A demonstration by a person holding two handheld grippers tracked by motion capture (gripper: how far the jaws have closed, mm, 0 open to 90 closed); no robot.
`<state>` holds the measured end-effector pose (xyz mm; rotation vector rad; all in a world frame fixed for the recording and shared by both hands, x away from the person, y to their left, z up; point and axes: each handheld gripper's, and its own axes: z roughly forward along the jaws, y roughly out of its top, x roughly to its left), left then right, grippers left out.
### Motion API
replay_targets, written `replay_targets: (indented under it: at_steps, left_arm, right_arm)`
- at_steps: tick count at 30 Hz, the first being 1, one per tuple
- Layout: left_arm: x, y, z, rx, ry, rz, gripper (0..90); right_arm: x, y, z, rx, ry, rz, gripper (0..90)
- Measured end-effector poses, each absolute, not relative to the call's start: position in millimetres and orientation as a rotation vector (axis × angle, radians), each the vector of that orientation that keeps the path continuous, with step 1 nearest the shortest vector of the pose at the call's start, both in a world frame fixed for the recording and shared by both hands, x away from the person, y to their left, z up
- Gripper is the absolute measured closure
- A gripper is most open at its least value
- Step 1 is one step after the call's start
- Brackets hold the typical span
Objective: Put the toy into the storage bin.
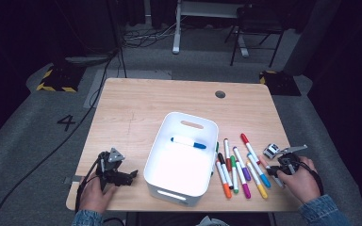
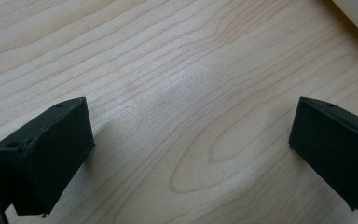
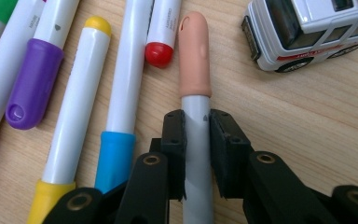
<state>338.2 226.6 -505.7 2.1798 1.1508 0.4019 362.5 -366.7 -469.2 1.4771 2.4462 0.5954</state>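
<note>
Right gripper view: right tongs (image 3: 196, 140) clamp peach-capped marker (image 3: 196, 84); left tongs (image 2: 191, 154) wide.

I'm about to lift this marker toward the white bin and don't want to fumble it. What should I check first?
1. Right gripper closed on the peach-capped marker: ok.
2. Grip on the barrel, not the cap: ok.
3. Neighbouring blue-capped marker outside the jaws: ok.
4. Toy van clear of the marker: ok.
5. White bin has room; one marker inside: ok.
6. Left gripper open, holding nothing: ok.
</note>
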Motion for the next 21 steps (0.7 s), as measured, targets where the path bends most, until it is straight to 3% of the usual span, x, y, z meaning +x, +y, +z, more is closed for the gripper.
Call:
replay_targets:
  at_steps: [8,21]
  left_arm:
    - [338,227,-506,2.18,1.151,0.403,0.0]
    - [338,227,-506,2.182,1.15,0.399,0.0]
  right_arm:
    - [362,-372,-467,1.507,2.424,0.682,76.9]
    - [355,-373,-436,1.445,2.387,0.825,76.9]
